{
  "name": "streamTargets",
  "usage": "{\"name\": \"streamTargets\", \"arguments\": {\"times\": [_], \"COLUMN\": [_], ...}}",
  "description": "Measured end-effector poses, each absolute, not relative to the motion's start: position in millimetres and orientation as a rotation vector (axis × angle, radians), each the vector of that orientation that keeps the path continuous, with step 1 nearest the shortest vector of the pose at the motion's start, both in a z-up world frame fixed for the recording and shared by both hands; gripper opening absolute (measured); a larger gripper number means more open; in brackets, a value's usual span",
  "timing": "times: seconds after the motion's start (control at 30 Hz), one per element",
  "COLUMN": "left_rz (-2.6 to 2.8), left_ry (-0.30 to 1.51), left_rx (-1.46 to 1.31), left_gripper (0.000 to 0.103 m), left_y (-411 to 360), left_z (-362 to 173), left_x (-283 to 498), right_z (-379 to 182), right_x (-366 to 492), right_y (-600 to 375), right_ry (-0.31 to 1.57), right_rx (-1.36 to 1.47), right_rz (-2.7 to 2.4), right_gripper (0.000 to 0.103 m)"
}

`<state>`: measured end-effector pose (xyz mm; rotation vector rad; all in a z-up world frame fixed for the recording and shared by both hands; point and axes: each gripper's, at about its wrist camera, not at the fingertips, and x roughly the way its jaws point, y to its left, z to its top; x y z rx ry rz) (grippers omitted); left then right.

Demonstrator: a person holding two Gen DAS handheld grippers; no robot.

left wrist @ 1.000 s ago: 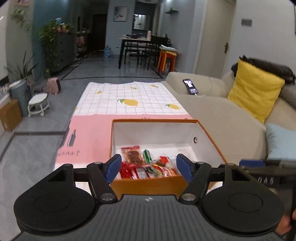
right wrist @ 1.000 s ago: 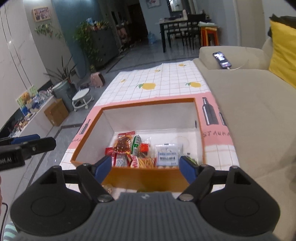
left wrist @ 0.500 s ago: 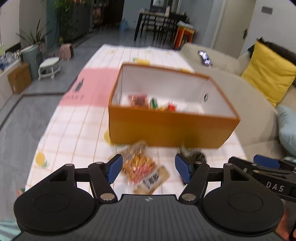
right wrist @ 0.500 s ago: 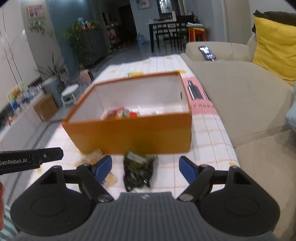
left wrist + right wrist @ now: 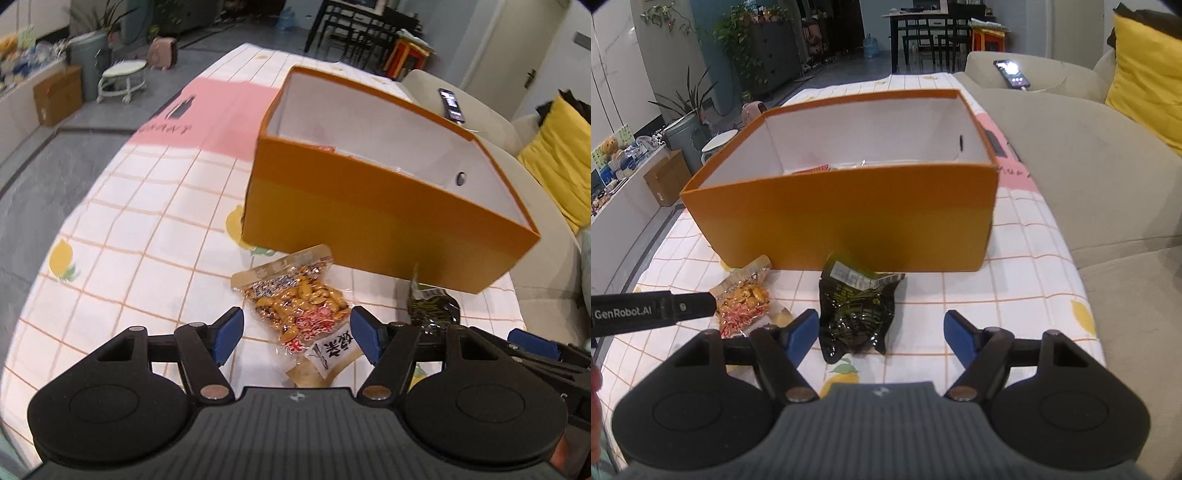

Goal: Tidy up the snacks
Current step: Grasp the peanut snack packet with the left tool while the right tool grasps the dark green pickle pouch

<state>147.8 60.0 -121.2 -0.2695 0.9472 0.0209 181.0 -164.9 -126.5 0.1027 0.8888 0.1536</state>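
Snacks still left outside lie on the bench's checked cloth, just in front of the near wall of the orange box: a clear packet of orange-red snacks to the left and a crumpled dark green packet beside it, near the bench's right edge. More packets show inside the box, mostly hidden by its wall.

The left gripper hangs over the orange-red packet with its jaws spread wide and holding nothing; the packet sits between the blue pads. The right gripper is likewise released and empty, its left pad close beside the dark packet and its right pad well apart from it.

The step in hand looks like picking up these two packets. To do it well, each gripper should drop straight down so the pads straddle the packet's bulk, not its thin sealed edge, which would likely slip. The right gripper probably needs to shift left to centre the dark packet. Both packets are soft and crinkly, so a firm closing across the middle should hold. The lift must clear the box's near wall before release.
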Motion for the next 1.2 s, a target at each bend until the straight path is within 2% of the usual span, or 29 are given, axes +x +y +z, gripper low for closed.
{"name": "streamTargets", "arguments": {"times": [0.37,0.57,0.73,0.8,0.87,0.93,0.97,1.2], "left_rz": [0.095,0.104,0.088,0.076,0.057,0.036,0.017,-0.093], "left_ry": [0.992,0.998,0.984,0.984,0.985,0.979,0.969,0.956], "left_rx": [-0.376,-0.369,-0.302,-0.255,-0.223,-0.208,-0.223,-0.283], "left_gripper": [0.085,0.088,0.093,0.094,0.09,0.084,0.081,0.08], "left_y": [57,53,45,38,34,31,32,34], "left_z": [-149,-156,-158,-158,-160,-160,-159,-154], "left_x": [171,176,178,180,182,182,180,173], "right_z": [-152,-163,-169,-171,-174,-174,-174,-174], "right_x": [205,220,225,226,227,226,226,224], "right_y": [-156,-157,-156,-155,-156,-155,-155,-152], "right_ry": [0.929,0.951,0.96,0.961,0.976,0.977,0.976,0.988], "right_rx": [0.084,0.109,0.13,0.136,0.151,0.16,0.154,0.161], "right_rz": [0.164,0.169,0.201,0.219,0.239,0.248,0.25,0.282], "right_gripper": [0.072,0.065,0.064,0.059,0.051,0.036,0.035,0.034]}}
